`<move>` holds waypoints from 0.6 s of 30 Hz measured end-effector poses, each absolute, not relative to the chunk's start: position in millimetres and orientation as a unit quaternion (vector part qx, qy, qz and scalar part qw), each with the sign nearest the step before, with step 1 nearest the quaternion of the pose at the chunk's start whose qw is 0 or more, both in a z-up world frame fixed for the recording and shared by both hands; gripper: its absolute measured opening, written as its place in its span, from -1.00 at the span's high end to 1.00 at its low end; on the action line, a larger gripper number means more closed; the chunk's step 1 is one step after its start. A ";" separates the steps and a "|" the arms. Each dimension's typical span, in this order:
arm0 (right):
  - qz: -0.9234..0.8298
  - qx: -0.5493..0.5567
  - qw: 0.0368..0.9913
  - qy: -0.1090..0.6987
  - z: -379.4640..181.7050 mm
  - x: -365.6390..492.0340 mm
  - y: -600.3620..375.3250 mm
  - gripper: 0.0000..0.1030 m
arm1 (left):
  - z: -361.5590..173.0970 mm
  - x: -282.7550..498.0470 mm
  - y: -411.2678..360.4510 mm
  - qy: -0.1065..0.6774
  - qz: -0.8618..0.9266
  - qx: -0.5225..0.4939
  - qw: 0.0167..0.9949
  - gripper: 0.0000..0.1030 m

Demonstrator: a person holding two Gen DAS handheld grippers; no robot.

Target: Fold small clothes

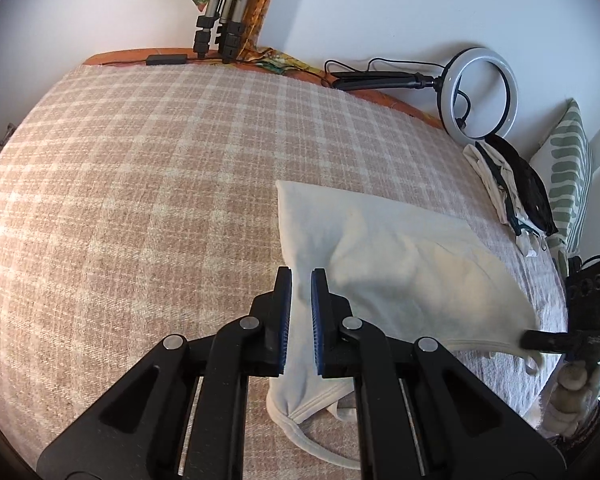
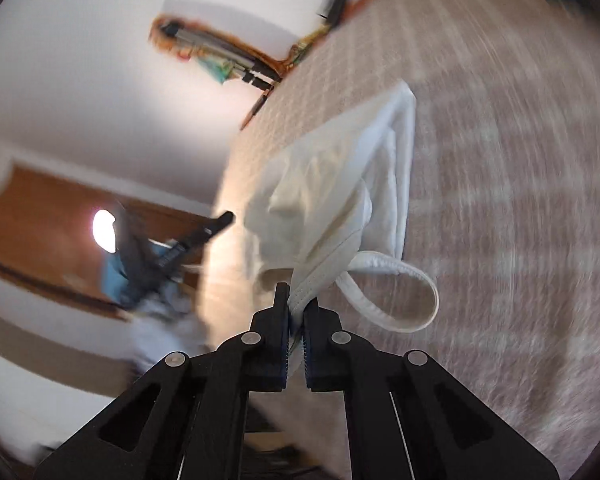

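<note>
cream garment [image 1: 384, 248] on checked blanket [image 1: 139, 200] – left gripper [image 1: 301, 276] clenched, cloth between pads; right gripper [image 2: 295, 304] pinching hem. ring light [image 1: 480, 92] only in left view.

Far ahead: tripod legs [image 1: 219, 24], ring light [image 1: 482, 94]. Right: striped pillow [image 1: 570, 168]. Underneath: checked blanket [image 1: 139, 184].

Cream garment [image 1: 400, 264] on beige/white checked blanket [image 1: 159, 180]; green-striped pillow [image 1: 568, 176], black grippers w/ blue pads
</note>
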State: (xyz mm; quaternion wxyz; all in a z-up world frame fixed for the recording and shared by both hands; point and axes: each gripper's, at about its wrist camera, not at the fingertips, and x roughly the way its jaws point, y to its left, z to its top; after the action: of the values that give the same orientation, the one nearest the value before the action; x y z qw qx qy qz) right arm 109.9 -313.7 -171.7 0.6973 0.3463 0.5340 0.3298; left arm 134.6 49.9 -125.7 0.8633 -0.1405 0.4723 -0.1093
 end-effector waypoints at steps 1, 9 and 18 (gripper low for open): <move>0.309 0.344 0.700 0.544 -178.2 109.7 -320.0 0.82 | -126.5 134.3 50.7 0.474 -0.110 -0.142 0.862 0.88; 0.265 0.190 0.771 0.547 -160.7 107.3 -315.2 0.07 | -127.7 136.4 58.9 0.478 -0.116 -0.169 0.854 0.45; 0.244 0.258 0.769 0.532 -178.8 155.6 -322.2 0.06 | -155.6 156.7 60.7 0.511 -0.133 -0.220 0.821 0.22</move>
State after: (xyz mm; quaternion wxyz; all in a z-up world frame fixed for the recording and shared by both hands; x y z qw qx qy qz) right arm 155.6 -322.2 -178.8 0.7688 0.2584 0.5318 0.2438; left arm 156.7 60.7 -155.6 0.8206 -0.2197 0.5106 -0.1327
